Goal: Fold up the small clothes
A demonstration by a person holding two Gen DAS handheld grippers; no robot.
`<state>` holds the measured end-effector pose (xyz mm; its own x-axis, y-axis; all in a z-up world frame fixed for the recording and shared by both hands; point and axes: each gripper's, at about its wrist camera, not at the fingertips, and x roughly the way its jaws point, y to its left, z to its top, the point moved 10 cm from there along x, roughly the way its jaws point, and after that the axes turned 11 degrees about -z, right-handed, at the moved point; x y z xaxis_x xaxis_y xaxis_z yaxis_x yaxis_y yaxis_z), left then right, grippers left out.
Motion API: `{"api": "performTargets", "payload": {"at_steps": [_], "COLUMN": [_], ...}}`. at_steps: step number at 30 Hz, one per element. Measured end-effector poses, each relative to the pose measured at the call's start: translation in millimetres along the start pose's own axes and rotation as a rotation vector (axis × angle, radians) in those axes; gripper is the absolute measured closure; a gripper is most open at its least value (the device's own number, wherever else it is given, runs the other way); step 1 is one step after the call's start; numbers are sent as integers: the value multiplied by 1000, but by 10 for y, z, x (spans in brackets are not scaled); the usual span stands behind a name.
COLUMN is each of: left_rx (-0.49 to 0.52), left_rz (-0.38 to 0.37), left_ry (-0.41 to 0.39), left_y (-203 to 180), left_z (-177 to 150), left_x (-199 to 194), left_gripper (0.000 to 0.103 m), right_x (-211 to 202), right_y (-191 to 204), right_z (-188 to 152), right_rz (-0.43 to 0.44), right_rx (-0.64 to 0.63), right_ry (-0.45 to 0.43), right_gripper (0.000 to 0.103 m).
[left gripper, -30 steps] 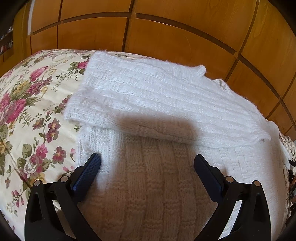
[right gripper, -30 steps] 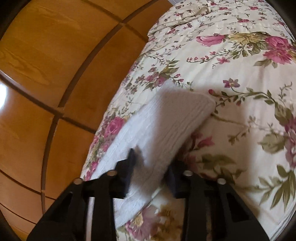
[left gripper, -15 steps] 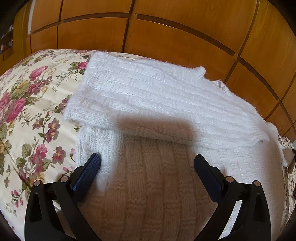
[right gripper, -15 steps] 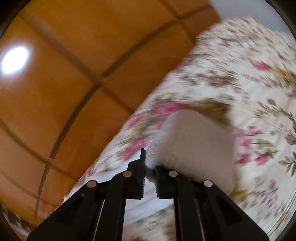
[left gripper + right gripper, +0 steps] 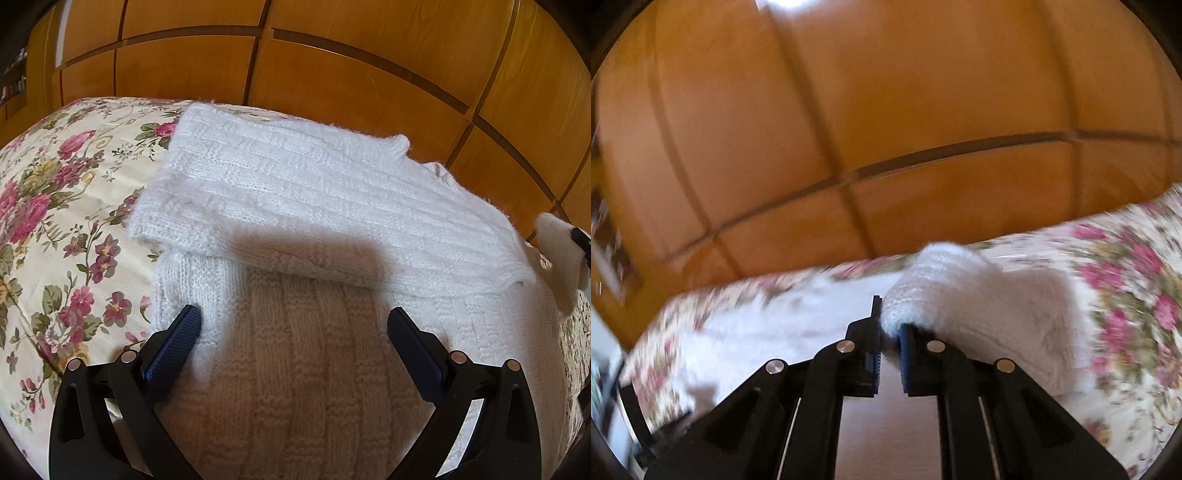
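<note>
The white knitted sweater (image 5: 295, 229) lies on the flowered bedspread (image 5: 55, 221), close to the wooden wardrobe (image 5: 332, 74), with one sleeve (image 5: 314, 206) already folded across its body. The left gripper (image 5: 293, 328) hovers over the lower part of the sweater with its jaws wide and nothing between them, probably ready to press the cloth so it does not slide. The right gripper (image 5: 888, 343) is pinched tight on the other sleeve (image 5: 979, 306), lifted off the bedspread, I think in order to carry it over the body.
</note>
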<state>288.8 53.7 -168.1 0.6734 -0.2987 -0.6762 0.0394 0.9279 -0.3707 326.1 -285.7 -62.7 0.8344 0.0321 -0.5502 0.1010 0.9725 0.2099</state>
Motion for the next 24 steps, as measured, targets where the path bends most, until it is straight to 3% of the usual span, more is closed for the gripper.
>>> {"api": "performTargets", "payload": {"at_steps": [7, 9, 11, 13, 14, 17, 24], "left_rx": [1, 0, -2, -4, -4, -4, 11], "left_rz": [2, 0, -1, -2, -2, -2, 24], "left_ry": [0, -1, -2, -3, -3, -3, -1], "left_y": [1, 4, 0, -1, -2, -3, -28], "left_z": [1, -1, 1, 7, 6, 7, 14], "left_x": [-4, -3, -5, -6, -4, -3, -10], "left_gripper": [4, 4, 4, 4, 4, 4, 4], "right_x": [256, 309, 344, 344, 299, 142, -76], "right_y": [912, 1061, 1108, 1187, 1202, 1149, 377], "right_z": [-581, -749, -902, -979, -999, -1007, -809], "right_rz": [6, -8, -27, 3, 22, 77, -55], "right_rx": [-304, -385, -443, -471, -475, -432, -165], "right_ry": [51, 66, 84, 93, 88, 70, 33], "right_gripper": [95, 90, 66, 51, 44, 38, 18]}}
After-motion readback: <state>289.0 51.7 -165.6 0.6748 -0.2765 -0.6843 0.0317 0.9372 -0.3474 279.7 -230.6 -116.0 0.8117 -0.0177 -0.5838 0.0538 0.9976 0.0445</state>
